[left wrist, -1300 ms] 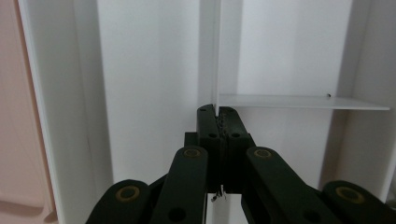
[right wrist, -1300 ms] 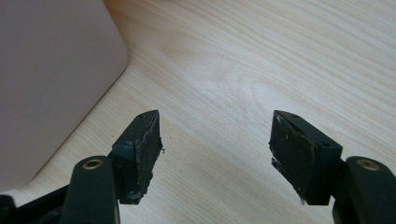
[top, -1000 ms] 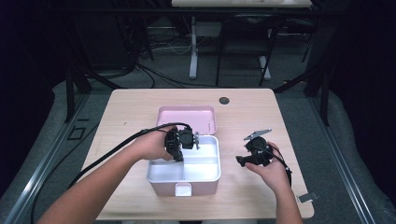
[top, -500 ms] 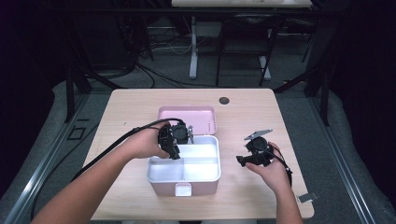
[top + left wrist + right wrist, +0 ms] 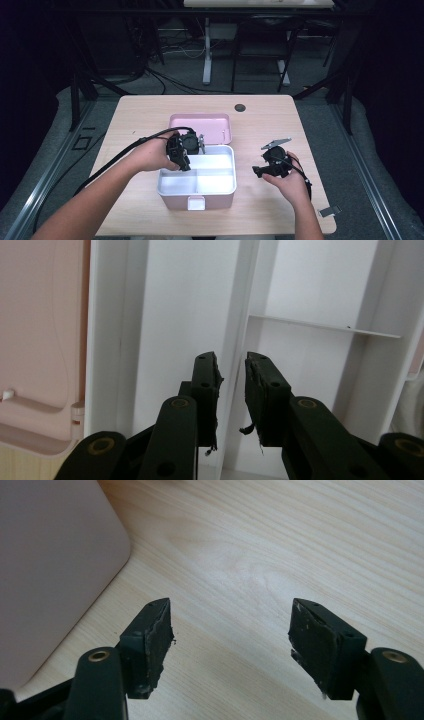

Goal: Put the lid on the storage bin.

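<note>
One box: the pink lunch box (image 5: 196,184) sits near the table's middle, its white tray (image 5: 310,335) bare.
Handling: probably light, stiff, smooth plastic; grip a thin wall.
Left gripper (image 5: 231,376): jaws slightly apart, straddling the tray's divider (image 5: 235,330).
Right gripper (image 5: 231,630): jaws wide apart, over bare wood right of the box.
Lid (image 5: 200,127): flat, just beyond.
Surface: pale wooden table (image 5: 310,125), dark room around.

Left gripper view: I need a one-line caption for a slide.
Left gripper with jaws slightly apart astride a white divider wall inside the white tray.
</note>
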### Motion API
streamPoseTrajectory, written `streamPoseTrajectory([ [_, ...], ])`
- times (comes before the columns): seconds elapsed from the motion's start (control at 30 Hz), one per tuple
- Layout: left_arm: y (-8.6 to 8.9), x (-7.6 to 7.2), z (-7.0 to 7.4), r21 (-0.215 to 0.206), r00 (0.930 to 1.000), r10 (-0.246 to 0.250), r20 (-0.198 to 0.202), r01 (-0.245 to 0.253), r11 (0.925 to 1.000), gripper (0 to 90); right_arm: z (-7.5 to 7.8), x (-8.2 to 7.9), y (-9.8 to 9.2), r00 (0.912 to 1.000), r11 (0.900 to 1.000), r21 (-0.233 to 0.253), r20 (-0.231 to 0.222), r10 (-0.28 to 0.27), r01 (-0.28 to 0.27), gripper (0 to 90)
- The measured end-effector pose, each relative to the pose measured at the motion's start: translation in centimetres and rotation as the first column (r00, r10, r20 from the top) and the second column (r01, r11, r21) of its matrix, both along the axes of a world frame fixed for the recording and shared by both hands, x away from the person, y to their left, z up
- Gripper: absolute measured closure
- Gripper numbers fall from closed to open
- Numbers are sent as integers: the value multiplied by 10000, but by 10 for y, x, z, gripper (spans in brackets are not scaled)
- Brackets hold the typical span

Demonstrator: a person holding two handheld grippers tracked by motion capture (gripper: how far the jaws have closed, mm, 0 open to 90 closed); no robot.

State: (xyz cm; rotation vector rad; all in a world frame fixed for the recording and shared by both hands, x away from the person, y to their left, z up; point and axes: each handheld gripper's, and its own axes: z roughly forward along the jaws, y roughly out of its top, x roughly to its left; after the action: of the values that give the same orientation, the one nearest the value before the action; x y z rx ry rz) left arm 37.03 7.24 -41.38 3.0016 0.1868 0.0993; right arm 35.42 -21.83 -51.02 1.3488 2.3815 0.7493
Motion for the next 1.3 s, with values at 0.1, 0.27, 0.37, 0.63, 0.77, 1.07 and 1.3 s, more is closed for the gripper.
streamPoseTrajectory([
  [0.1,0,-1,-1,-16,10000,76,-34,-76,10000,757,0,1,1,10000,10000,79,18,-49,48,334],
  [0.27,1,-1,-3,-135,9997,243,-44,-244,9996,785,2,5,2,10000,9982,602,48,34,-37,339],
  [0.37,2,-1,-7,-94,9994,336,-105,-337,9994,805,5,9,2,9994,9959,886,269,-221,196,355],
  [0.63,-3,-1,-14,-56,9995,243,-191,-244,9997,829,10,26,8,9998,9893,1451,-78,-172,182,402],
  [0.77,-7,-2,-19,-65,9997,182,-179,-183,9998,848,19,36,10,9995,9868,1592,-82,-300,310,406],
  [1.07,-11,-2,-23,41,9999,32,-128,-31,10000,855,37,54,18,9984,9894,1342,-6,-565,561,449],
  [1.3,-13,-3,-26,174,9999,-97,-65,98,9998,858,41,67,26,9976,9905,1194,-148,-676,689,435],
])
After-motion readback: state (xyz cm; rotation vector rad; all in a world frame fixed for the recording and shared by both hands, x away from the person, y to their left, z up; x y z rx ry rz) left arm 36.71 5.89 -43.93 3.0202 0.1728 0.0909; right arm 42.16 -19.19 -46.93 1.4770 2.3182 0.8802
